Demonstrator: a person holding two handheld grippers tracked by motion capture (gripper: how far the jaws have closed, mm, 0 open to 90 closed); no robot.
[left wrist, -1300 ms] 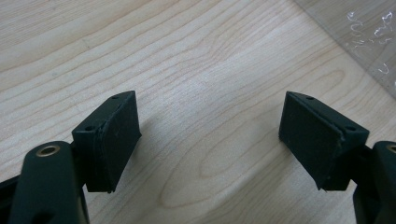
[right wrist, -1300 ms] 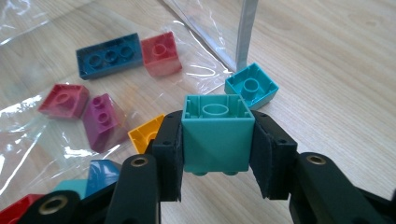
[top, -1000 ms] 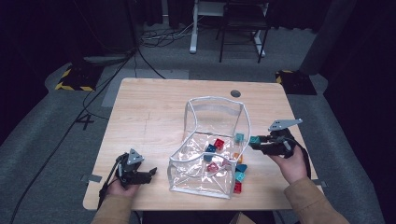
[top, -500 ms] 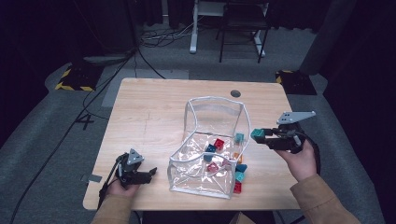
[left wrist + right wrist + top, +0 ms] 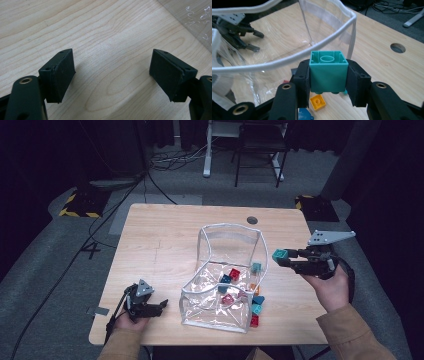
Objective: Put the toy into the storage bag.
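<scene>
My right gripper (image 5: 284,257) is shut on a teal brick (image 5: 278,254) and holds it in the air just right of the clear bag's white rim (image 5: 230,226). In the right gripper view the teal brick (image 5: 329,71) sits hollow side up between the two black pads (image 5: 303,76), level with the bag rim (image 5: 287,60). My left gripper (image 5: 159,306) lies on the table at the front left, jaws open, pointing toward the bag. Its own view shows the left gripper (image 5: 112,75) with bare wood between the wide-apart pads (image 5: 63,72).
Several red, blue and teal bricks (image 5: 234,273) lie inside the clear bag. Outside its right wall lie more bricks (image 5: 257,309), among them a yellow one (image 5: 318,103). A cable hole (image 5: 252,220) is at the table's far side. A chair (image 5: 260,145) stands beyond.
My right gripper has risen with the teal brick, from beside the bag's lower wall to the height of its rim. The left gripper has stayed put.
</scene>
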